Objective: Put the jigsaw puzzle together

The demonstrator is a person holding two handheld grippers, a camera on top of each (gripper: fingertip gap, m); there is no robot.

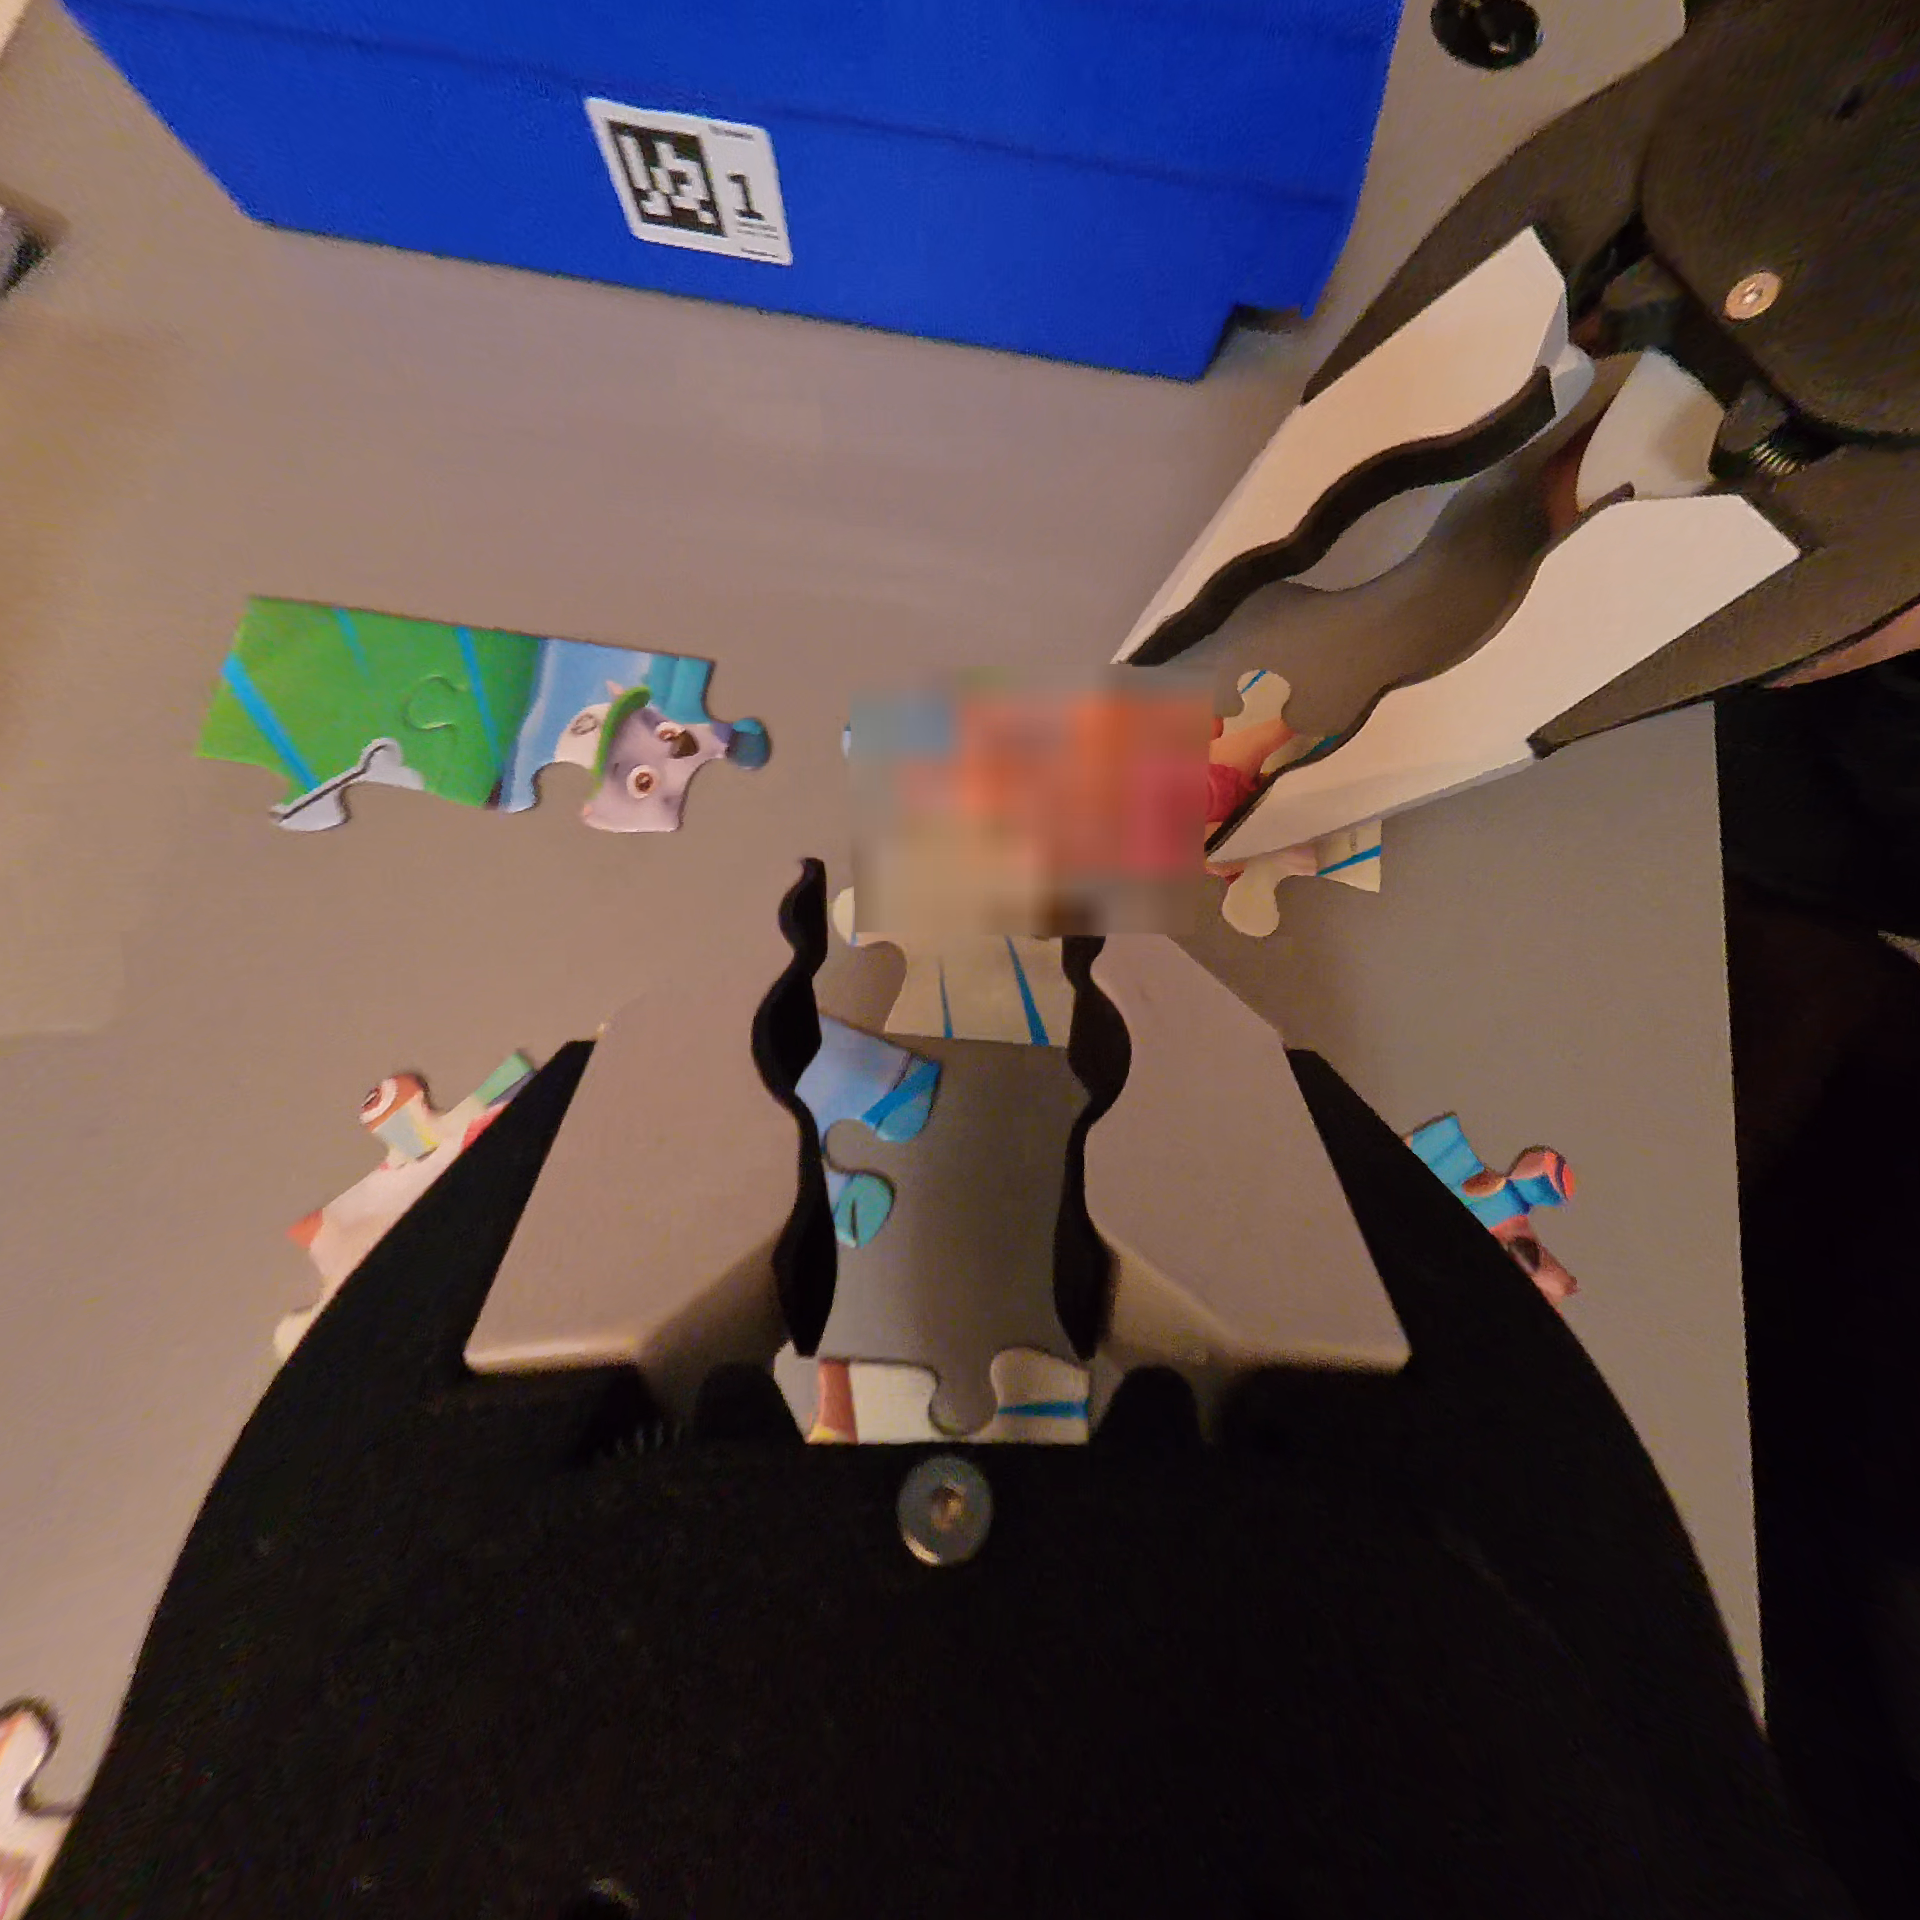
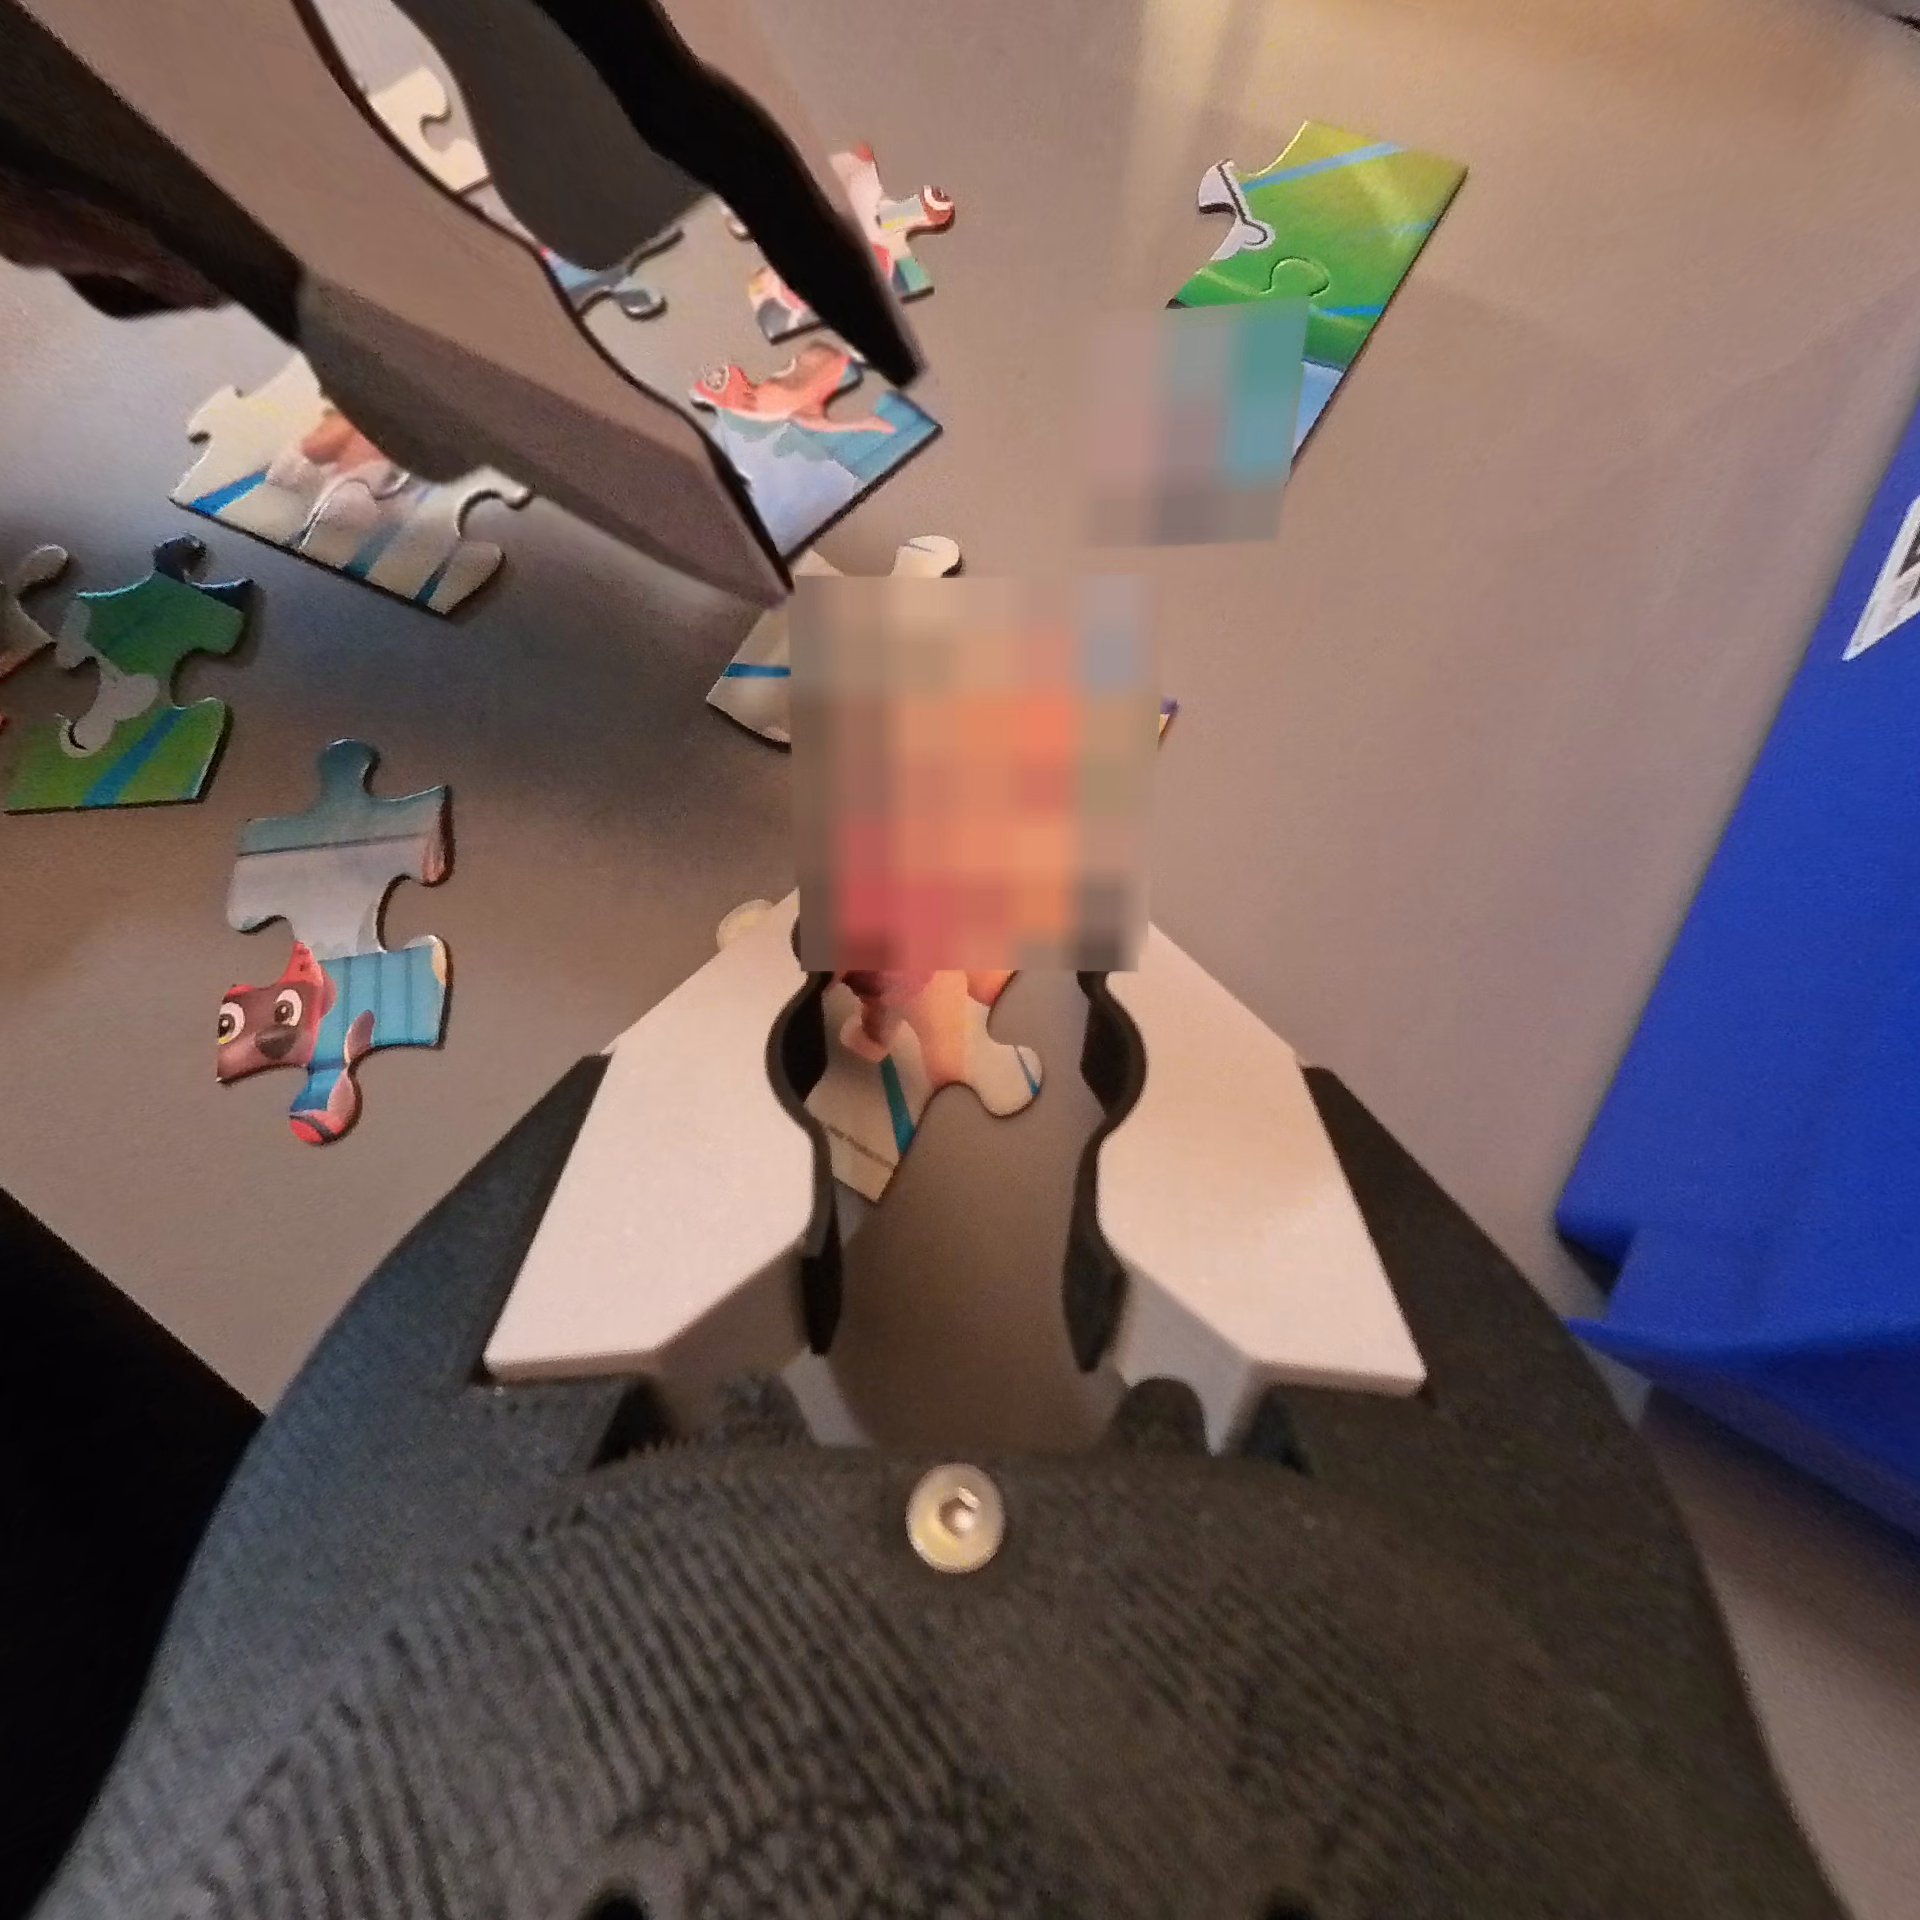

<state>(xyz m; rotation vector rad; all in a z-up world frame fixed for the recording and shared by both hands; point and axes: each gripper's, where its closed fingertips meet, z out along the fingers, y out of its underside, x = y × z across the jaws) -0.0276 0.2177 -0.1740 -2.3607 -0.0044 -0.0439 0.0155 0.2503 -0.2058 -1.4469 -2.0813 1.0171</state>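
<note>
Both tools hang low over one cluster of joined puzzle pieces (image 1: 966,997) lying flat on the grey tabletop (image 1: 623,499), in the middle of both wrist views, its centre covered by a mosaic patch. The left tool (image 1: 940,935) comes at it from the bottom of its own view, fingers parted, a white, blue-striped part of the cluster showing in the gap between them; whether the pads press the cardboard cannot be told. The right tool (image 2: 940,987) — seen in the left view reaching in from the upper right — also stands apart at the fingers, straddling the cluster's near edge, where a pink-and-white tab shows between the wavy black pads (image 2: 795,1049); no firm grip is visible there either. To the left of centre in the left view lies a green and blue joined pair (image 1: 457,717), well apart from the cluster. Loose pieces are scattered at the left side of the right view — a green one (image 2: 125,717), and one with a brown cartoon pup (image 2: 332,1018). A blue box (image 1: 727,135) bearing a black-and-white marker sticker (image 1: 691,182) sits at the top of the left view. Beyond the tabletop's right edge it is dark.
</note>
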